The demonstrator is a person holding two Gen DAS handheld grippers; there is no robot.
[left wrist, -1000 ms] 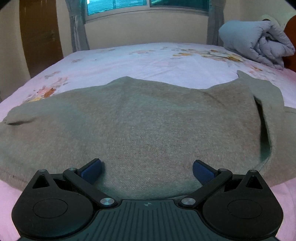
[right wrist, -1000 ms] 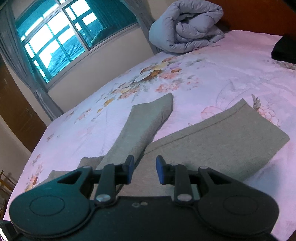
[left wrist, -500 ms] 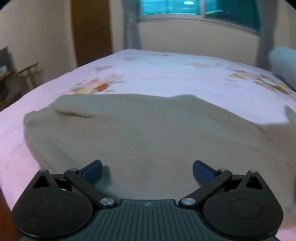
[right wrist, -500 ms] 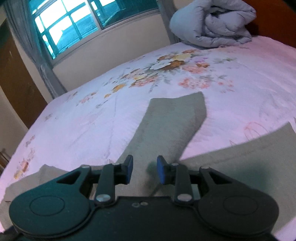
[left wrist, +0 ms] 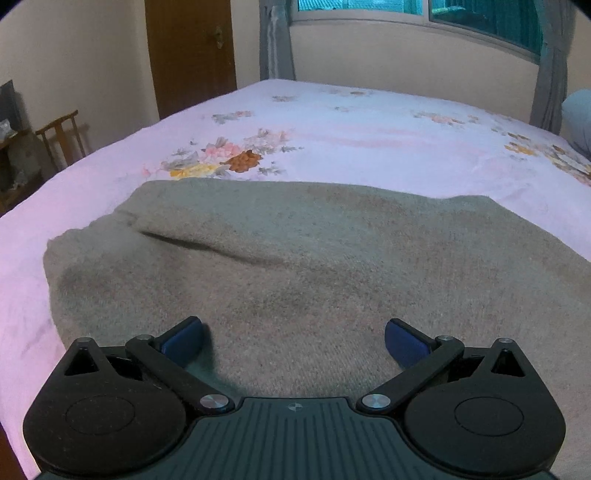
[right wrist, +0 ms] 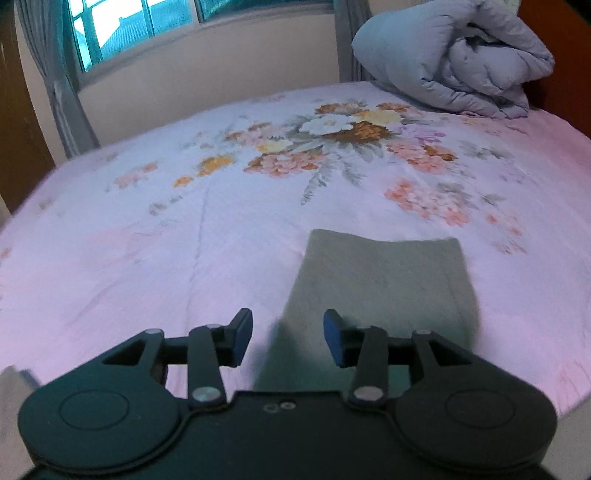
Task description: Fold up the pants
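Left wrist view: the left gripper (left wrist: 293, 341) is held with jaws wide apart over the grey knitted pants (left wrist: 295, 266), spread across the frame's lower half on the pink floral bedsheet (left wrist: 369, 136). In the right wrist view, the right gripper (right wrist: 288, 338) is seen parted above a pant leg (right wrist: 380, 280) at lower centre.

A bed (left wrist: 369, 133) under a pale pink sheet printed with flower clusters (right wrist: 343, 140) fills both views, and a rolled grey-blue duvet (right wrist: 458, 62) lies at its far corner against a dark reddish headboard (right wrist: 554, 85). Behind the bed runs a cream wall with a teal-framed window (right wrist: 122, 26) flanked by grey curtains (left wrist: 275, 40), one hanging at each end. In the left wrist view a brown wooden door (left wrist: 190, 51) stands in the wall beside the bed, and a wooden chair (left wrist: 61, 138) sits near it on the floor
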